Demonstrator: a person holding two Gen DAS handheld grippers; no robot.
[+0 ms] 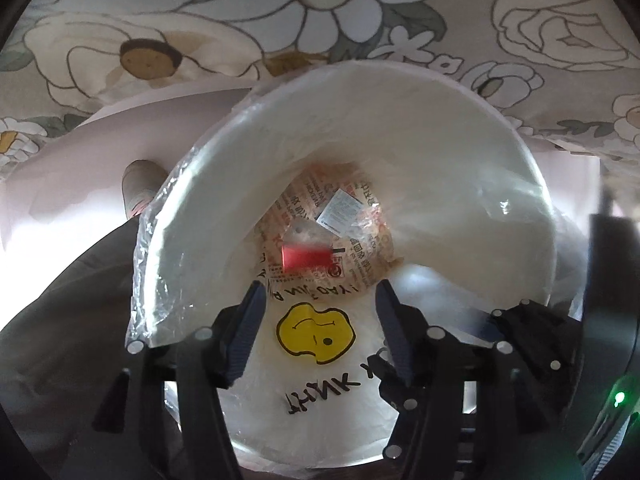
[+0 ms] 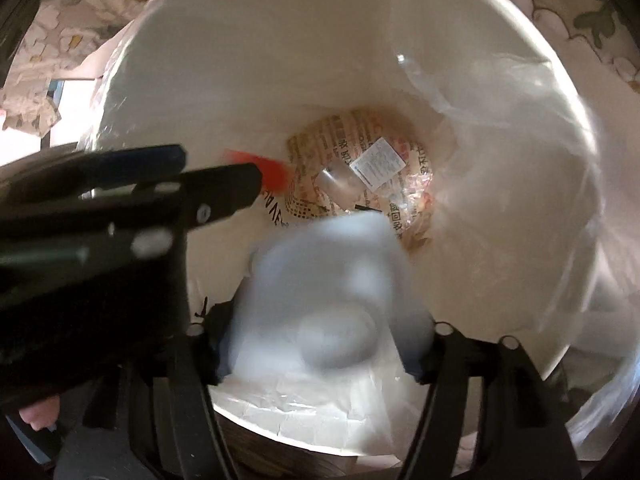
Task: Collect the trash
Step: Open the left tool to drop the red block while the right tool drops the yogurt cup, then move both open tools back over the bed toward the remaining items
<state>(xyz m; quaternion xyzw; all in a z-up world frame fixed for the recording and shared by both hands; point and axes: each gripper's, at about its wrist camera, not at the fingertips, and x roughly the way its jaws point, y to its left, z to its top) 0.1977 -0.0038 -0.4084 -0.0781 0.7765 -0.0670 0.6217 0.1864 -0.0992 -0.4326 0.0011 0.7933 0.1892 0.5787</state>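
A white trash bin [image 1: 472, 128] lined with a clear plastic bag stands below both grippers; its rim also shows in the right wrist view [image 2: 224, 40]. My left gripper [image 1: 320, 296] is open over the bin. A small red piece [image 1: 304, 257] is in mid-air just beyond its fingertips, blurred, over printed wrappers [image 1: 360, 240] at the bottom. In the right wrist view the left gripper [image 2: 224, 176] reaches in from the left with the red piece [image 2: 274, 174] at its tip. My right gripper [image 2: 320, 320] is shut on a crumpled white tissue [image 2: 328, 280] above the bin.
A floral bedspread [image 1: 360, 8] lies behind the bin. A white sheet of paper [image 1: 120, 140] and a cardboard tube [image 1: 140, 188] lie to the bin's left. The bin liner carries a yellow smiley print [image 1: 316, 334].
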